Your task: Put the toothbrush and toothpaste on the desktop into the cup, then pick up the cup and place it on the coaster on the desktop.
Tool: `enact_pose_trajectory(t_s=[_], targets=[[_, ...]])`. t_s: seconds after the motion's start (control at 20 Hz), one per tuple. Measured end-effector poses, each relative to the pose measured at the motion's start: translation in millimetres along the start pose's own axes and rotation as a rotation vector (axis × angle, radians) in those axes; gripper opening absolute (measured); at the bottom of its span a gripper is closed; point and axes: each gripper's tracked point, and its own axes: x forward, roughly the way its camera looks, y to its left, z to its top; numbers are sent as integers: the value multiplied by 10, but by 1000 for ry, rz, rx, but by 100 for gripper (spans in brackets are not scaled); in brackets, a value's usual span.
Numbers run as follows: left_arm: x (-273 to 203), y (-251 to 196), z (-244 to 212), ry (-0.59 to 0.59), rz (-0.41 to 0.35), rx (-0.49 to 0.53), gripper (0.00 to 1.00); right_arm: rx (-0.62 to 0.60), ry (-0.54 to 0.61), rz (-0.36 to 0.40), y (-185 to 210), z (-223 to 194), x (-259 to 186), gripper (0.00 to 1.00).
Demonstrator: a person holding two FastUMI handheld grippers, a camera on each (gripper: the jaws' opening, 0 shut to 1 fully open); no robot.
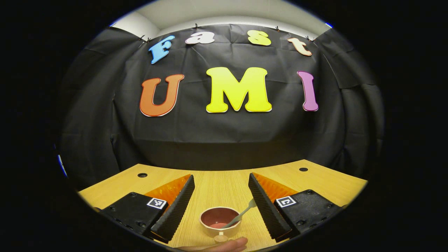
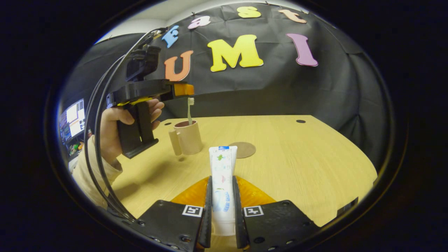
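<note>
A beige cup (image 1: 218,221) with a handle stands on the wooden desktop, seen from above between and below my left gripper's (image 1: 221,178) open fingers. The toothbrush (image 1: 241,212) leans inside the cup. In the right gripper view the same cup (image 2: 188,138) stands at the far left with the toothbrush (image 2: 190,110) upright in it, head up. The left gripper (image 2: 182,90) hovers just above and left of it, held by a hand. My right gripper (image 2: 222,179) is shut on the white toothpaste tube (image 2: 223,162), held above the desk. A round brown coaster (image 2: 243,149) lies right of the cup.
The wooden desktop (image 2: 297,157) has small round holes near its far corners (image 2: 300,121). A person's hand and sleeve (image 2: 108,143) hold the left gripper, with cables looping down. A lit monitor (image 2: 71,119) stands beyond the desk's left edge. A fingertip (image 1: 224,245) shows below the cup.
</note>
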Motion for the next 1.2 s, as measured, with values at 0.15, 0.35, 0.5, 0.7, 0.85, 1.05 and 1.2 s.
enact_pose_trajectory(t_s=[0.15, 0.35, 0.5, 0.7, 0.85, 1.05, 1.2], targets=[[-75, 65, -71, 29, 12, -22, 98, 3, -12, -7, -19, 78, 6, 28], [-283, 168, -87, 41, 21, -56, 98, -7, -50, -20, -16, 284, 36, 28], [-548, 288, -11, 11, 33, -73, 98, -19, -92, -27, 38, 487, 62, 28], [-817, 382, -66, 29, 34, -77, 91, -45, -141, -16, 235, 752, 134, 28], [-993, 506, -150, 39, 53, -91, 98, -71, -183, 9, 469, 953, 215, 28], [-1097, 691, -281, 45, 85, -75, 98, -97, -260, 54, 801, 1309, 384, 31], [-1159, 805, -414, 58, 99, -90, 98, -88, -314, 108, 1104, 1547, 582, 28]])
